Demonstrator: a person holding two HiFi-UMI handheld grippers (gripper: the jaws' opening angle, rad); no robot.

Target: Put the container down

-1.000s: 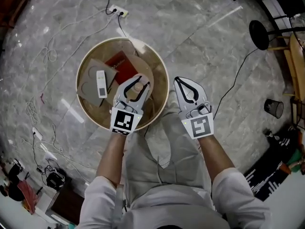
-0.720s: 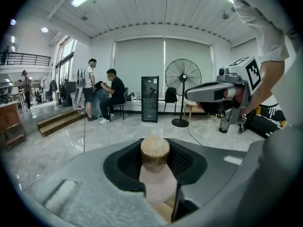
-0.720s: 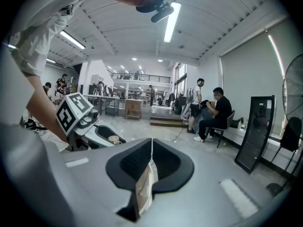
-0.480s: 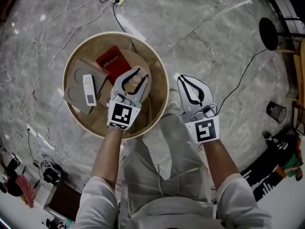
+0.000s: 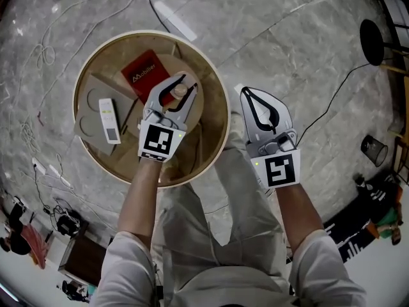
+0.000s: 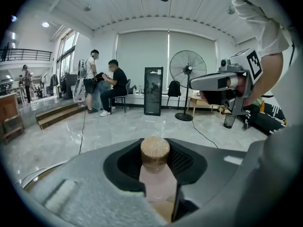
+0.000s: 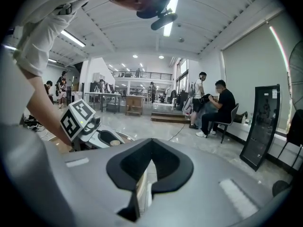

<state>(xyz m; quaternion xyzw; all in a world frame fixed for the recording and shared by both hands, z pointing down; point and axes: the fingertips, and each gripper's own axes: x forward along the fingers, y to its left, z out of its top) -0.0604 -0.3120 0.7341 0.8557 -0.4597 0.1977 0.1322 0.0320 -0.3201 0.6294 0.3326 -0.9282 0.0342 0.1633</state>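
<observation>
Left tongs [image 5: 189, 85], clamped on container [image 5: 180, 90], were carried further over counter [image 5: 217, 139]; right tongs [image 5: 245, 93] shut, empty. Nxt: container to be lowered straight down & released.

Small pale-pink translucent container [image 6: 156, 181], round cork-coloured stopper on top: upright, clamped between left gripper [image 5: 187, 82] jaws, over round wooden table [image 5: 217, 133], right of centre.

Floor [image 5: 287, 43]: glossy grey marble beneath you.
Wall [image 6: 142, 51]: pale, a standing fan [image 6: 188, 70] before it.
Ceiling [image 6: 156, 13]: white, arched, strip-lit.
</observation>
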